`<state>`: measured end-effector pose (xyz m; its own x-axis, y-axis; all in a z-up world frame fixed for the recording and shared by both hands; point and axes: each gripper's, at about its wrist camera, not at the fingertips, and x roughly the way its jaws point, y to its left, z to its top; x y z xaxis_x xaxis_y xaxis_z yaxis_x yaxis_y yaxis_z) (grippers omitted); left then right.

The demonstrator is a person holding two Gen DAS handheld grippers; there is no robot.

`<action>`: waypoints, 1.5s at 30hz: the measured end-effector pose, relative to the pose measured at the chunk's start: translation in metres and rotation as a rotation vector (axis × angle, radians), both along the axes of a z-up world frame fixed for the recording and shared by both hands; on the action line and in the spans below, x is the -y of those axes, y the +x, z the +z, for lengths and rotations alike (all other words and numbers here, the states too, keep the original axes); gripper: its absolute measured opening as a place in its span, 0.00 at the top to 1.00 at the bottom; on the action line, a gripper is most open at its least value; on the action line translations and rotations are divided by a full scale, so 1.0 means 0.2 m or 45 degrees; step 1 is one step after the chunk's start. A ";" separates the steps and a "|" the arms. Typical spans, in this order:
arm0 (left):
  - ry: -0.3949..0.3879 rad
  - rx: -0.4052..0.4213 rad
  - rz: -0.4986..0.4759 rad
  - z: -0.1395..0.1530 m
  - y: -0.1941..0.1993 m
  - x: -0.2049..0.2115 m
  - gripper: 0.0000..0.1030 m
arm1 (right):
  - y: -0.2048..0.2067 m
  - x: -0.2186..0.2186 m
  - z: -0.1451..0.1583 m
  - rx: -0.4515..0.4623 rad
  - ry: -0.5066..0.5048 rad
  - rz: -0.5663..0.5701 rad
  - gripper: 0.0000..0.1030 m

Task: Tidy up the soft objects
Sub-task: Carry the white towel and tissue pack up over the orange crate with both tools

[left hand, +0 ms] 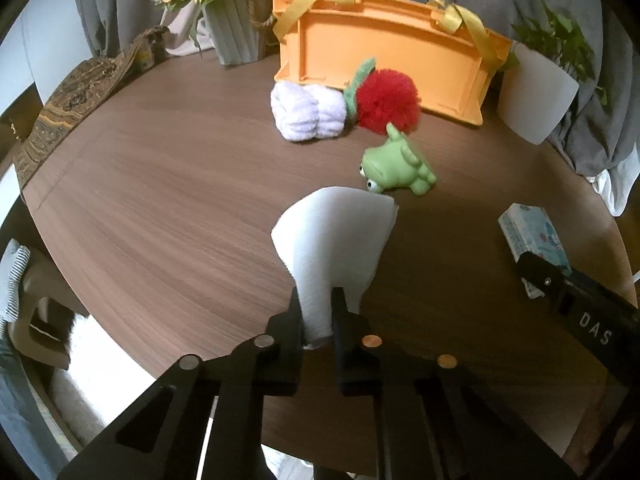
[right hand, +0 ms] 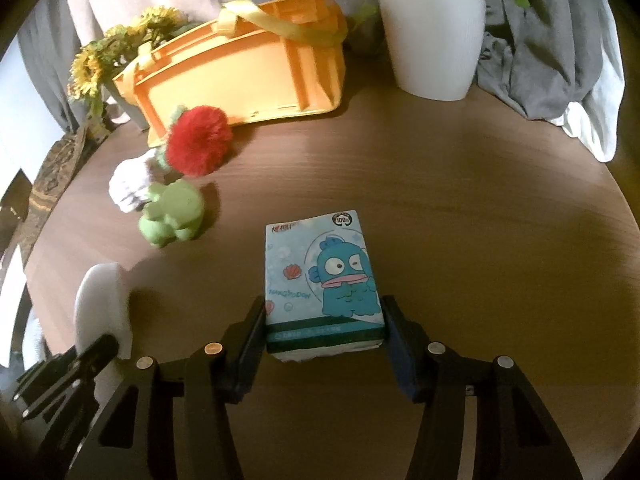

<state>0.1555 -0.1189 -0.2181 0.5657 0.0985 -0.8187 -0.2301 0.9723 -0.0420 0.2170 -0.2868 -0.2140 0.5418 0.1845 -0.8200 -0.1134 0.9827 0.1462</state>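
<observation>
Left tool (left hand: 317,312), lower centre of its frame, pinches a white folded paper towel (left hand: 336,240) above the wooden table (left hand: 160,208). Right tool (right hand: 325,330) has its fingers against both sides of a blue cartoon tissue pack (right hand: 324,280); the pack appears to rest on the table. Upper centre: orange basket (left hand: 384,56) tipped on its side, with red pompom (left hand: 386,100), white rolled towel (left hand: 306,112) and green frog toy (left hand: 396,166) near it.
</observation>
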 end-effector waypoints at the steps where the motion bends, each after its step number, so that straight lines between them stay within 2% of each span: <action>1: 0.009 0.010 -0.003 0.01 -0.01 0.00 0.89 | -0.01 -0.01 0.01 0.004 0.002 0.006 0.46; 21: 0.043 0.203 0.029 0.28 0.00 -0.20 0.90 | -0.05 -0.24 0.27 0.126 0.058 0.107 0.46; 45: 0.040 0.444 -0.210 0.65 0.29 -0.49 0.90 | 0.10 -0.53 0.63 0.335 0.077 -0.051 0.46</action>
